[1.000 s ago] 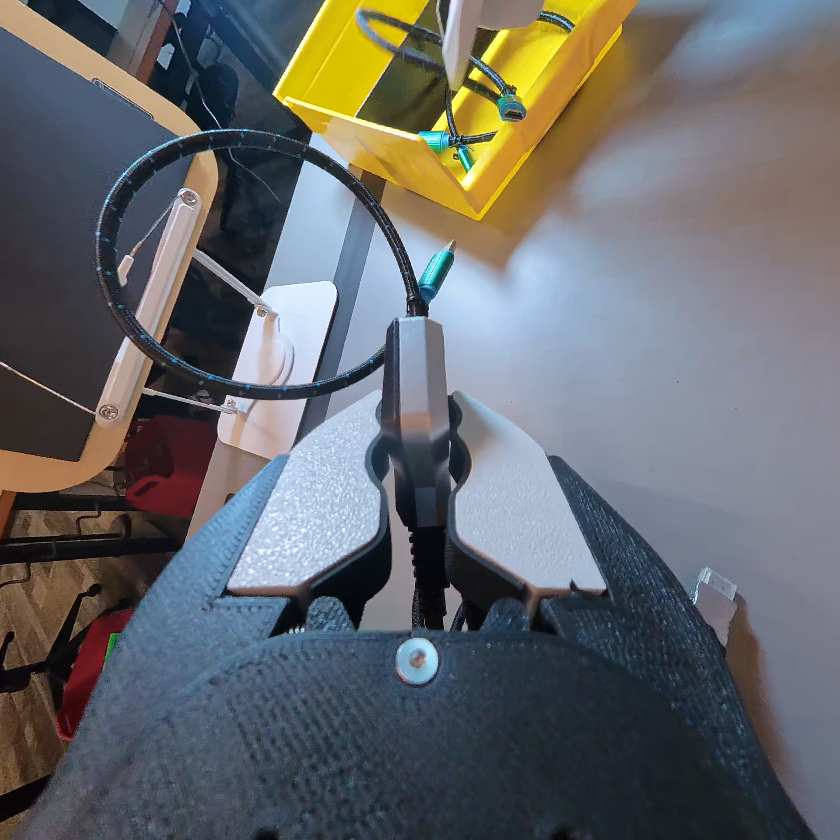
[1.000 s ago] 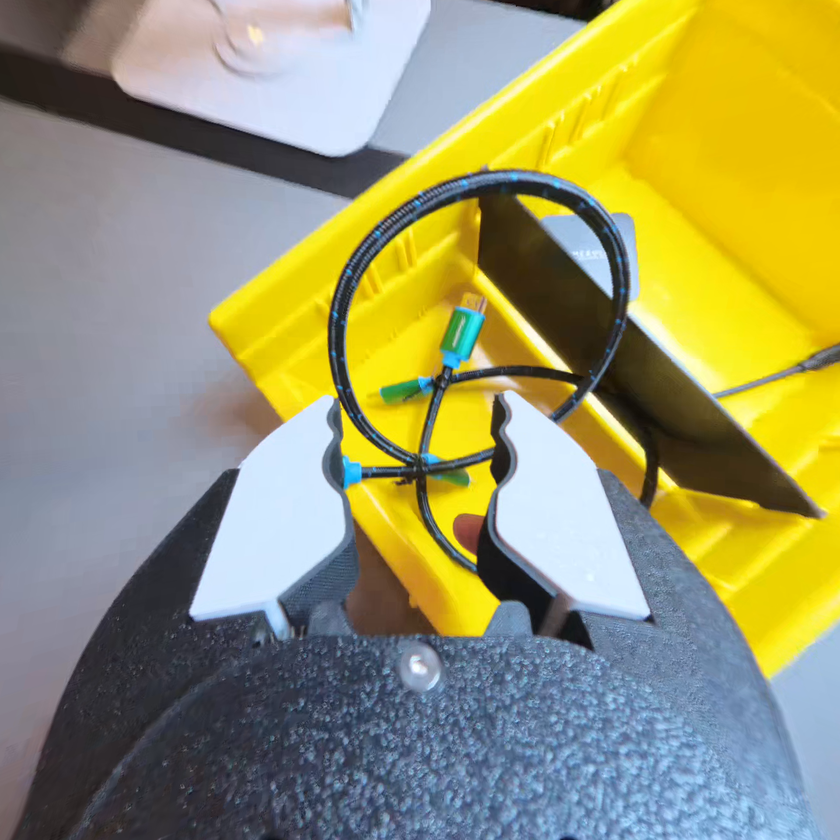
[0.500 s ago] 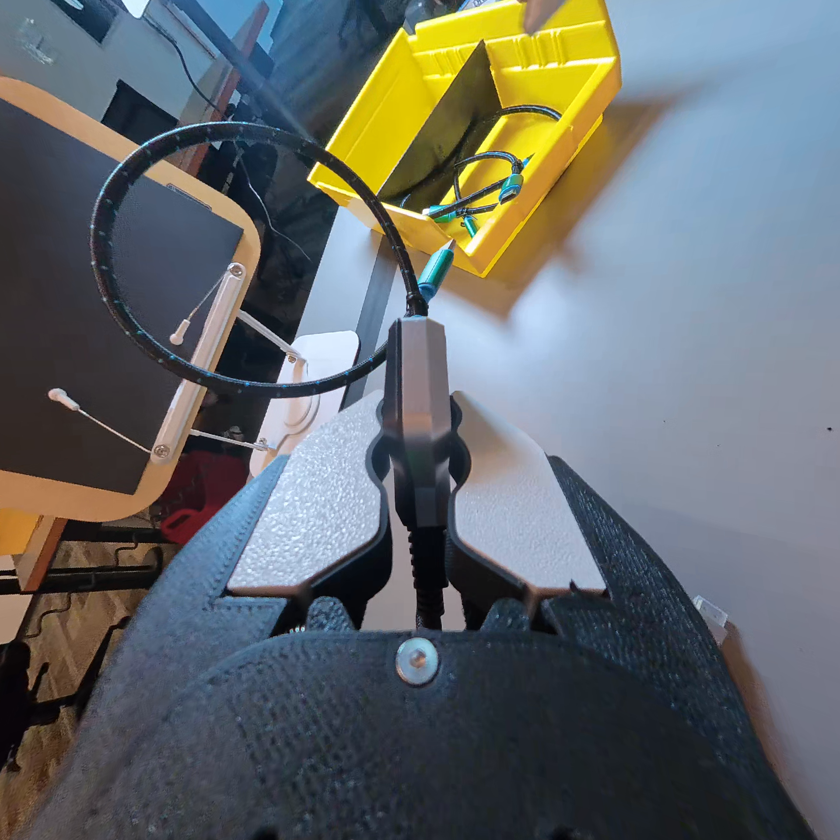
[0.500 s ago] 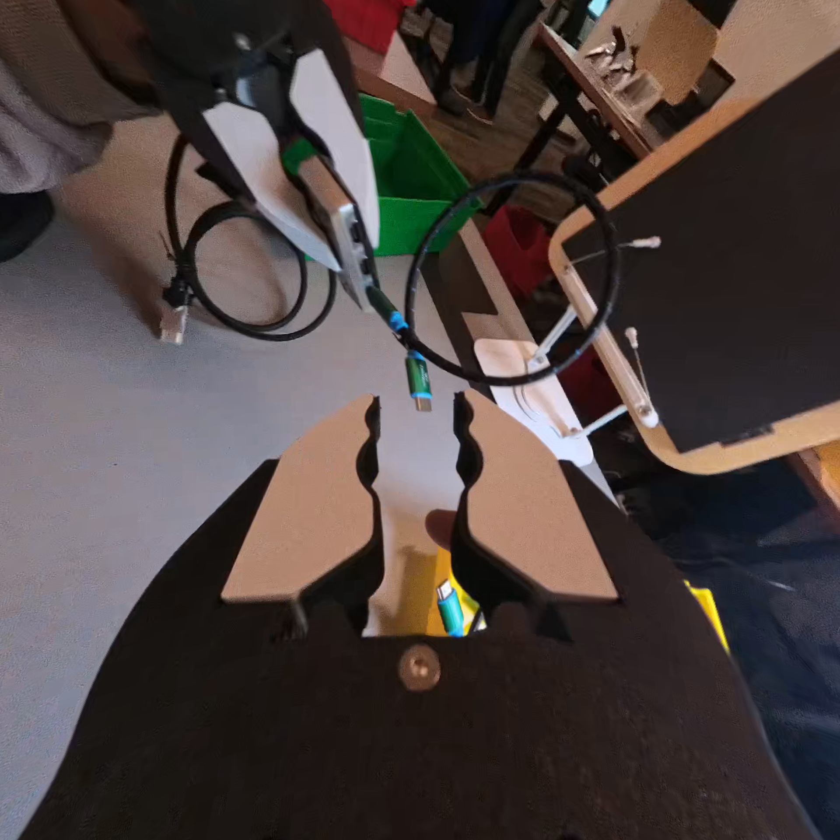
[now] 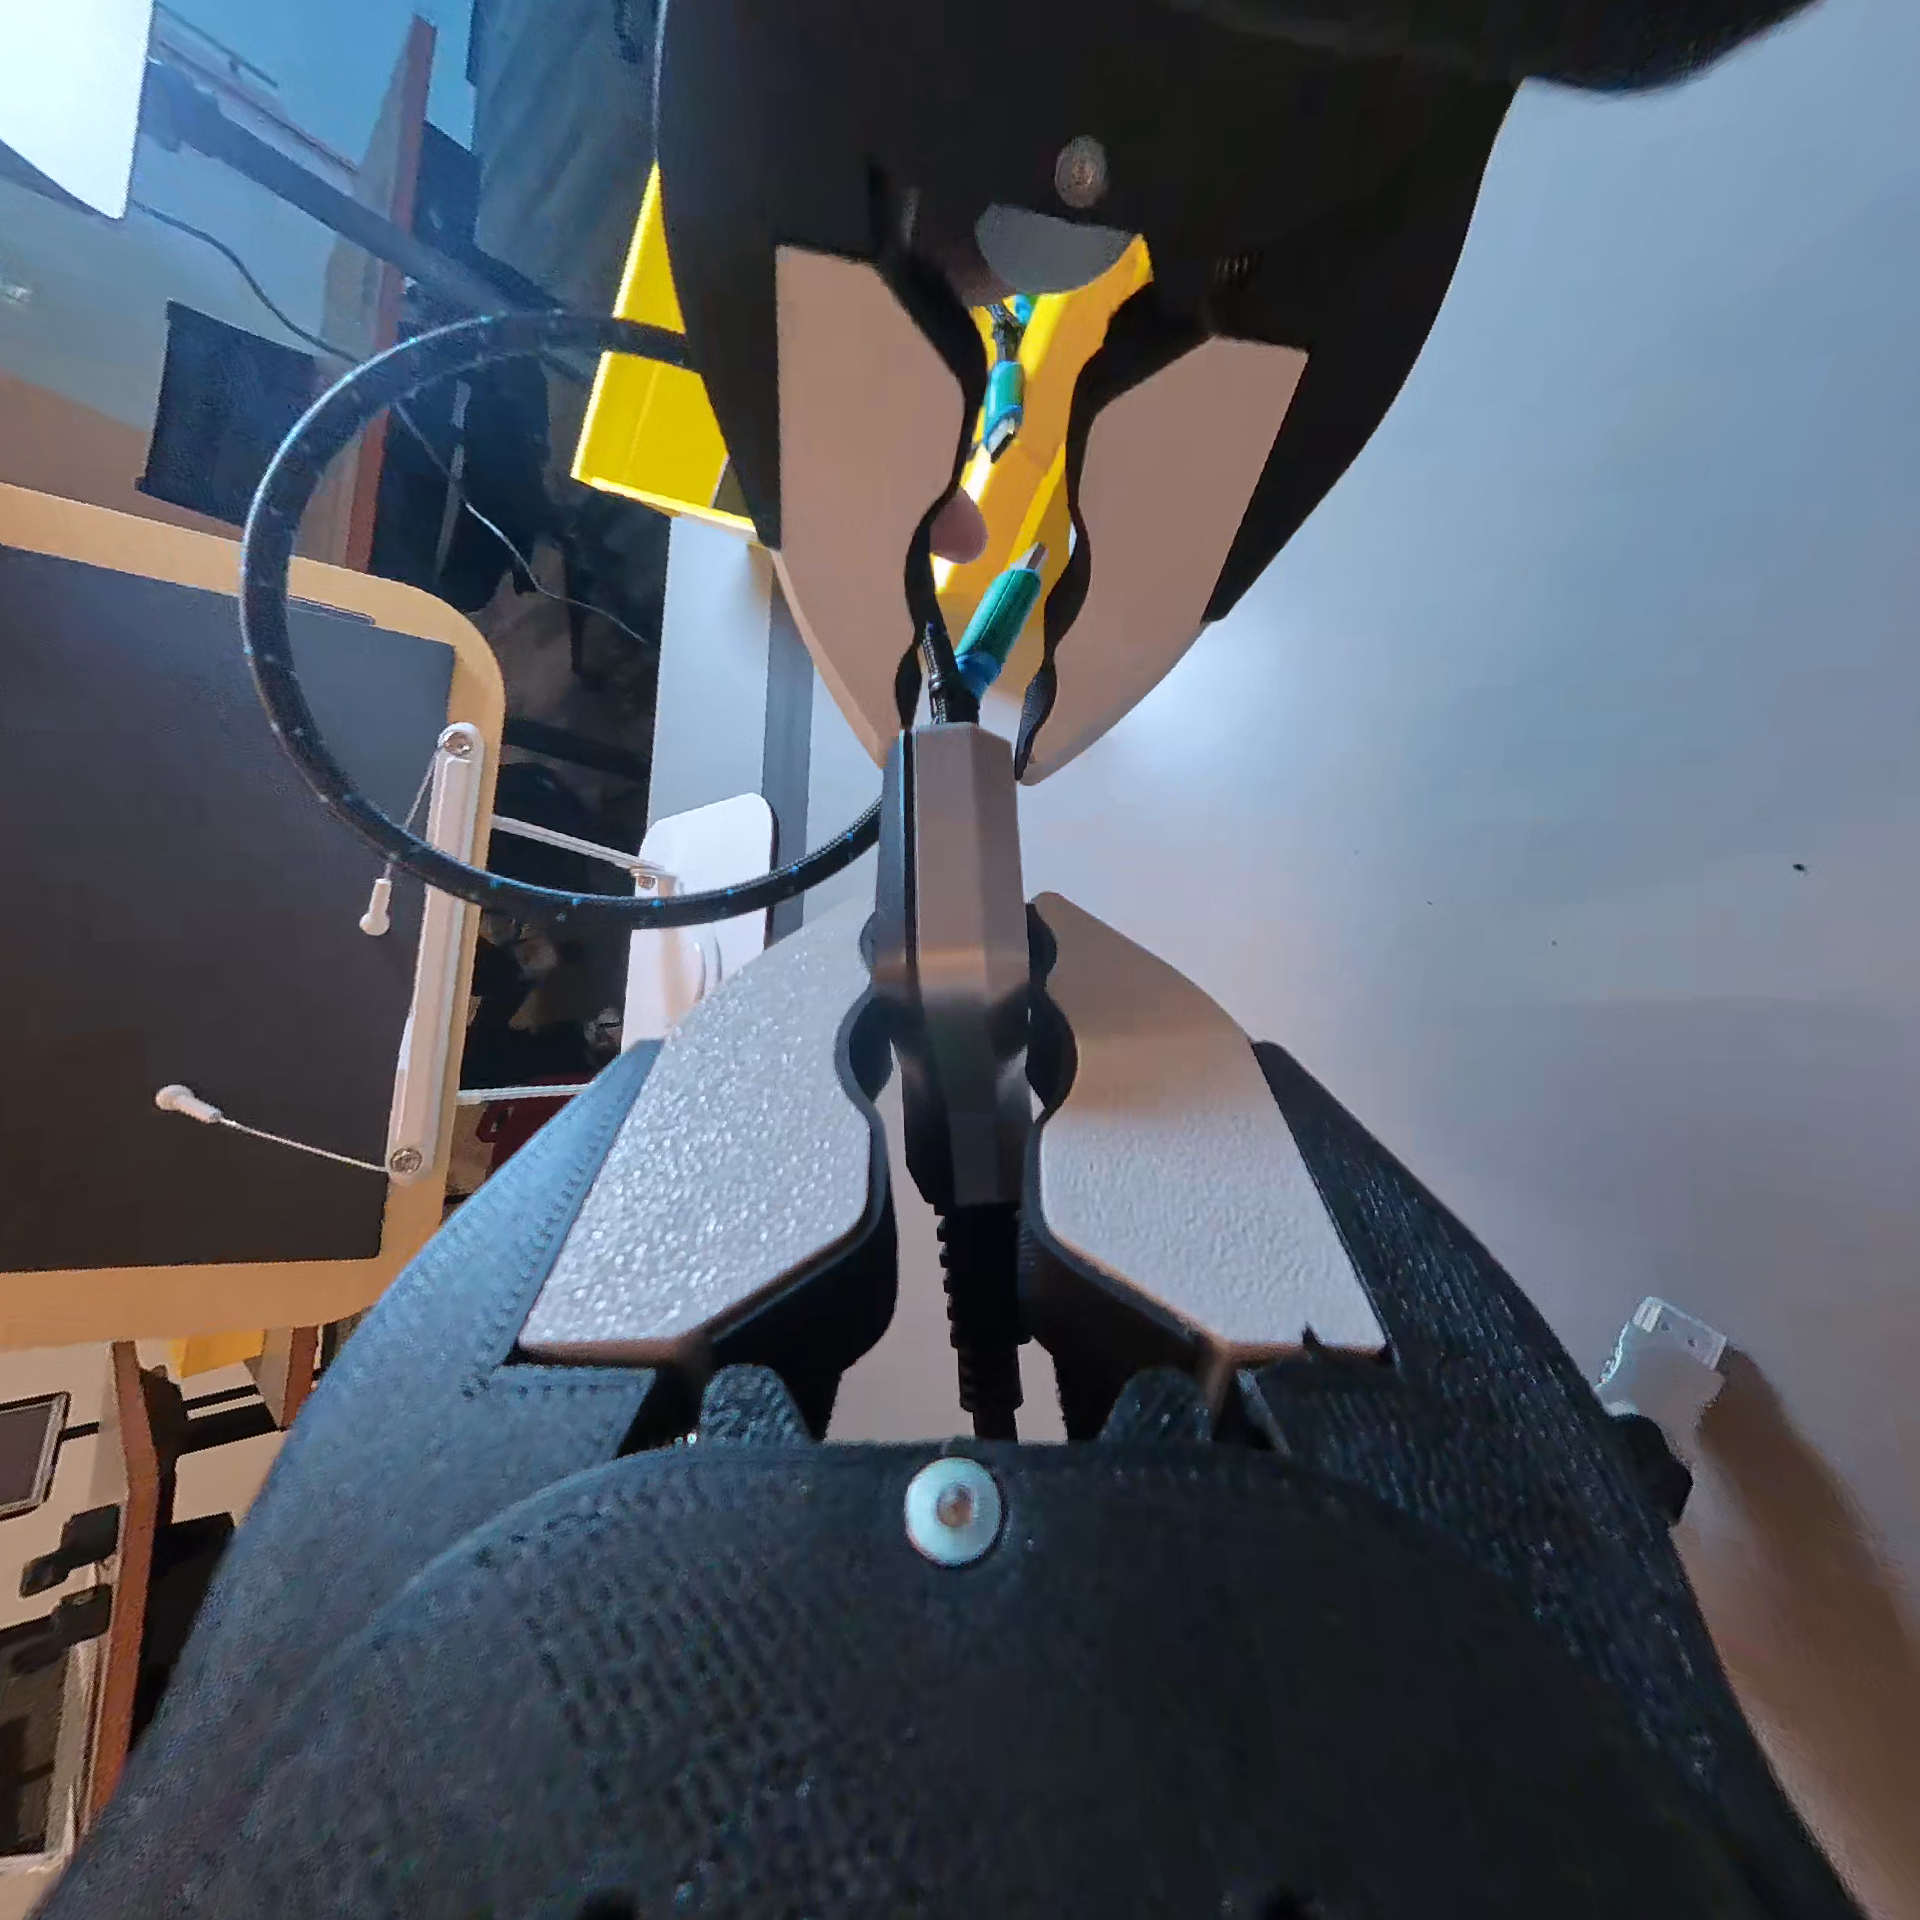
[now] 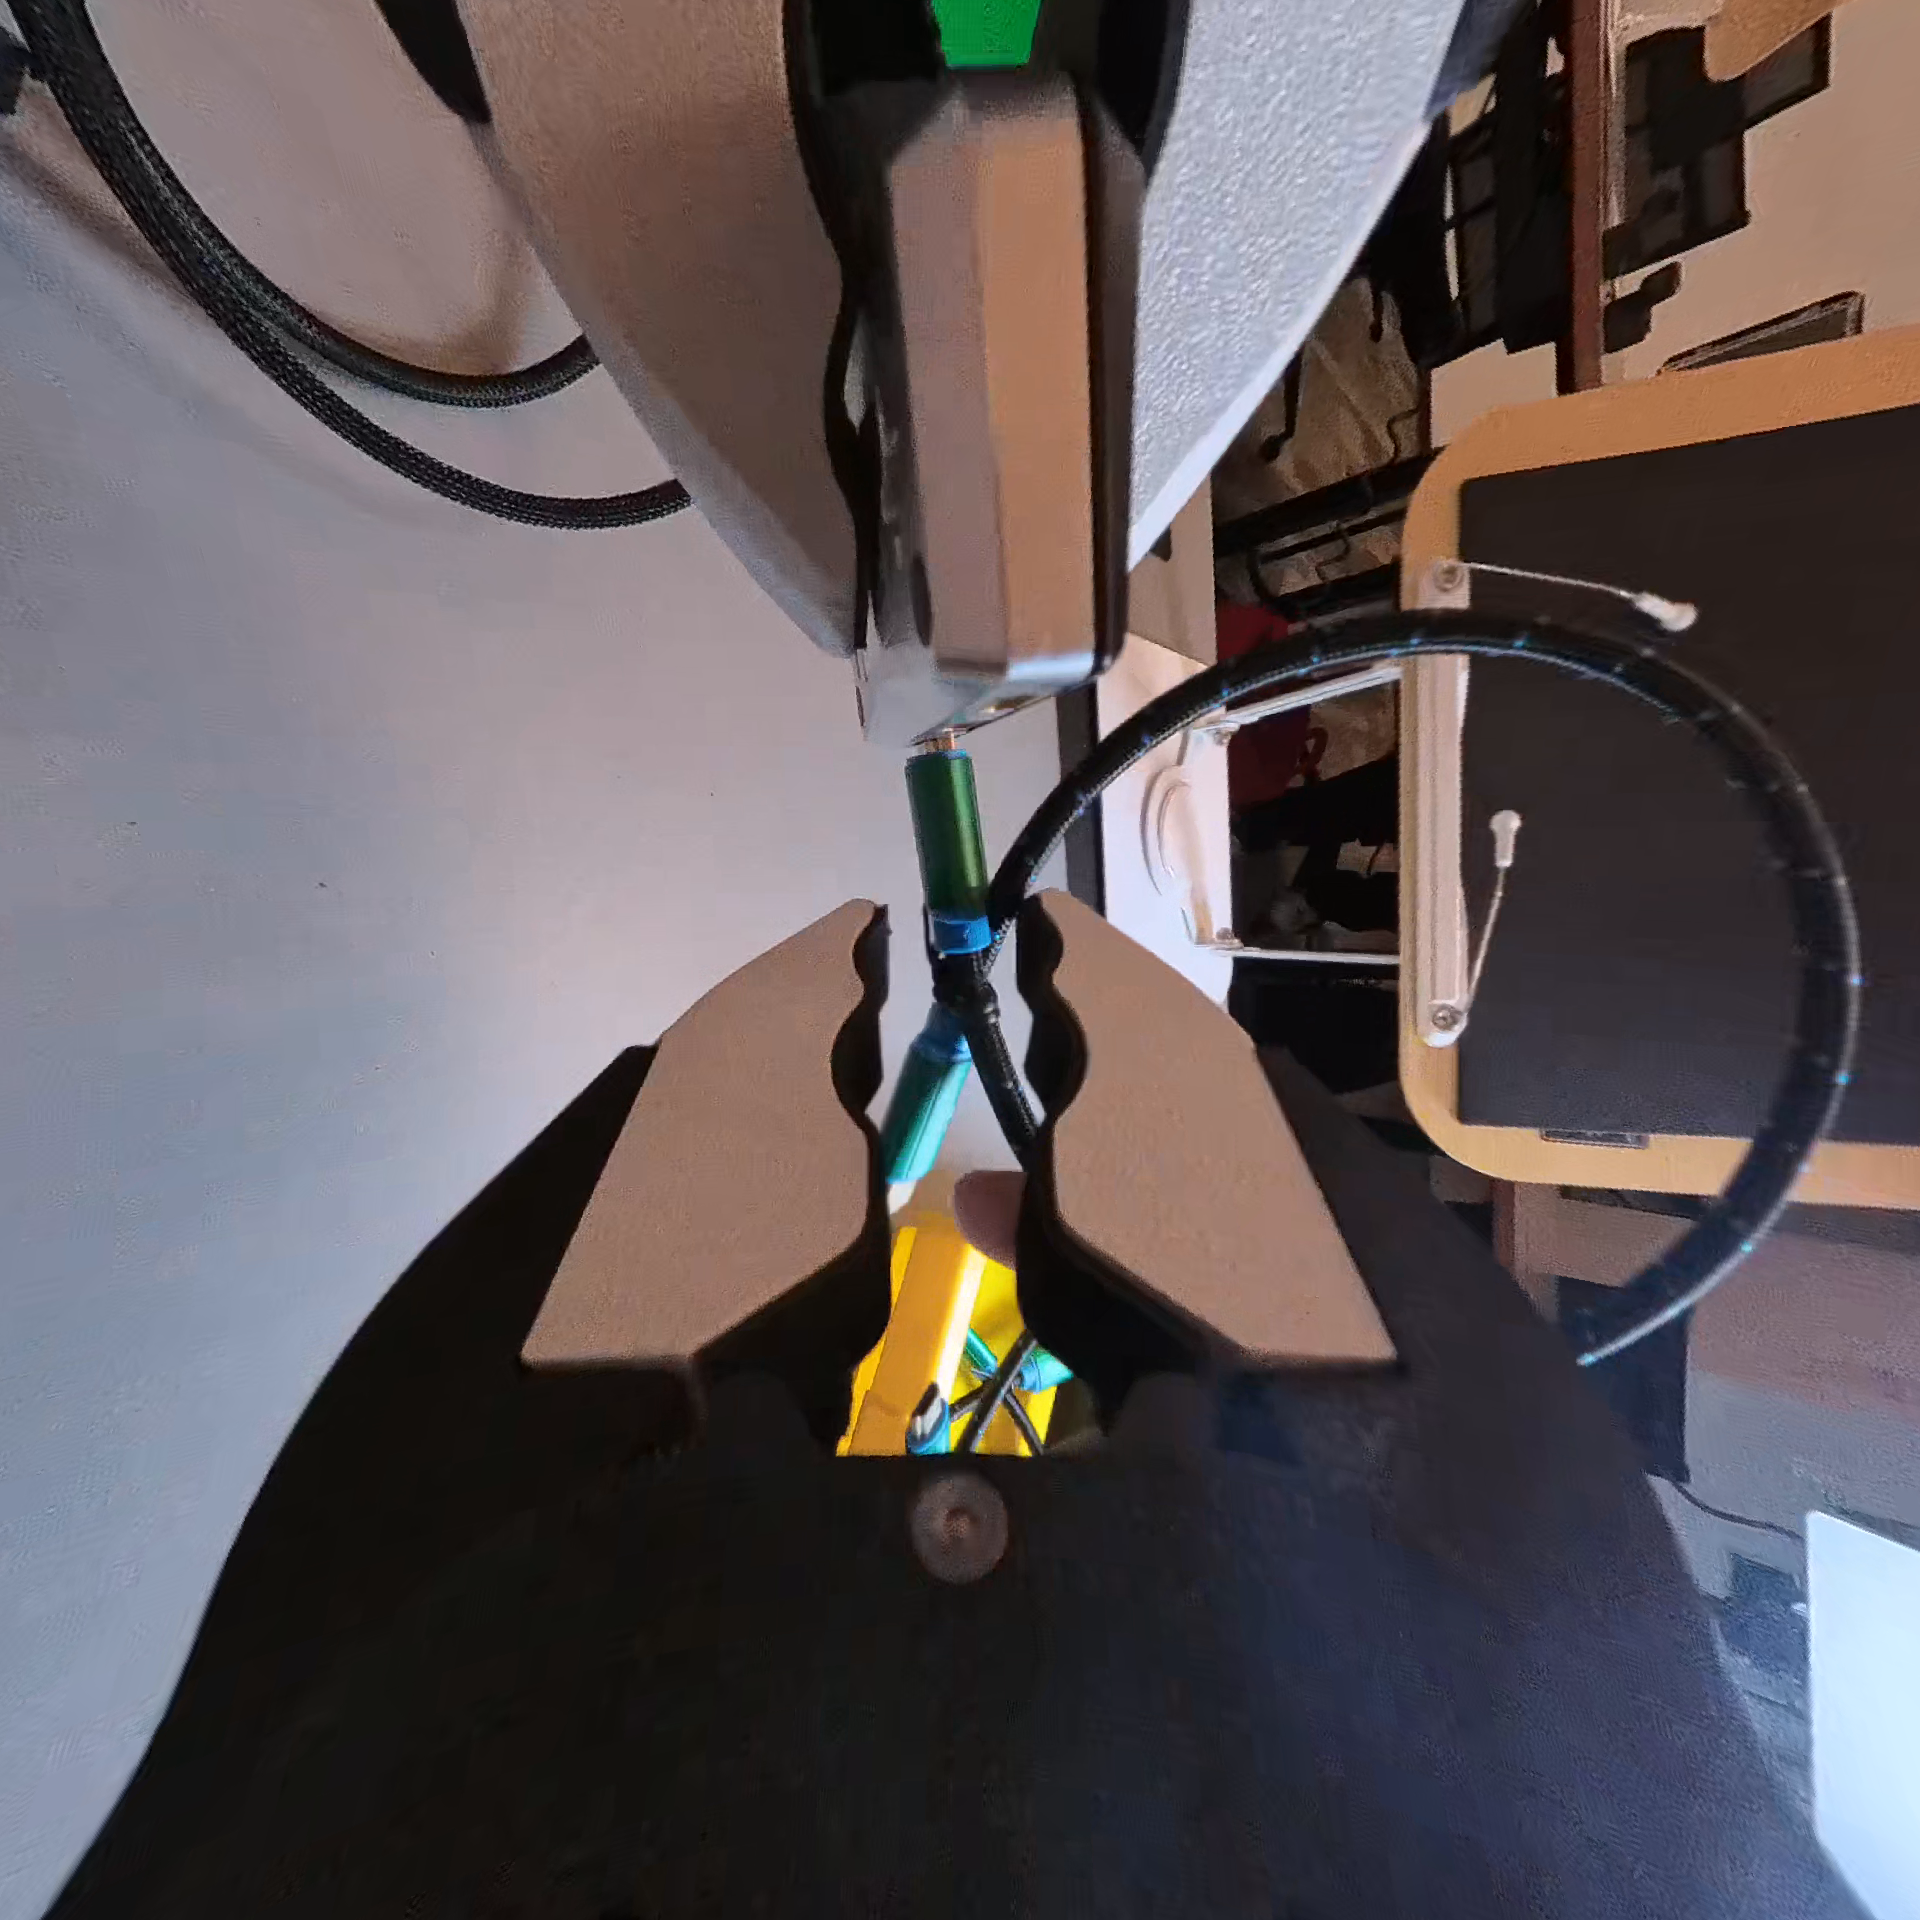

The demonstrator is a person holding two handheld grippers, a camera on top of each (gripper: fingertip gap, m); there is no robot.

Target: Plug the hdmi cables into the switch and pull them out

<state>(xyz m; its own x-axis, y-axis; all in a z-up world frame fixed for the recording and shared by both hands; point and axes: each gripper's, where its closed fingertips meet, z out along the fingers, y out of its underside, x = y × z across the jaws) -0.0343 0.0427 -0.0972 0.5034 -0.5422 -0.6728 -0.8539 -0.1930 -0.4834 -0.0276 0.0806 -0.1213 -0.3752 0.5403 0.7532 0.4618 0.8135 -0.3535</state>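
My left gripper [image 5: 951, 935] is shut on a grey switch [image 5: 956, 862] and holds it above the grey table. A black braided cable [image 5: 270, 623] loops out from the switch's far end. My right gripper [image 6: 956, 914] faces the left one, tip to tip, with its jaws narrowly open. A green plug [image 6: 945, 831] sits in the switch [image 6: 987, 416], just ahead of the right fingertips. The cable [image 6: 1766, 831] and a second green plug [image 6: 920, 1101] lie between the right fingers. In the left wrist view the right gripper [image 5: 966, 738] comes down from the top.
A yellow bin [image 5: 644, 436] with more cables stands behind the right gripper. A black board with a wooden rim [image 5: 208, 935] stands off the table's left edge, beside a white base [image 5: 717, 842]. Another black cable [image 6: 312, 343] lies on the table [image 5: 1558, 727].
My right gripper has left the yellow bin, turned to face the left gripper and closed in on the green plug at the switch. The left gripper has kept hold of the switch.
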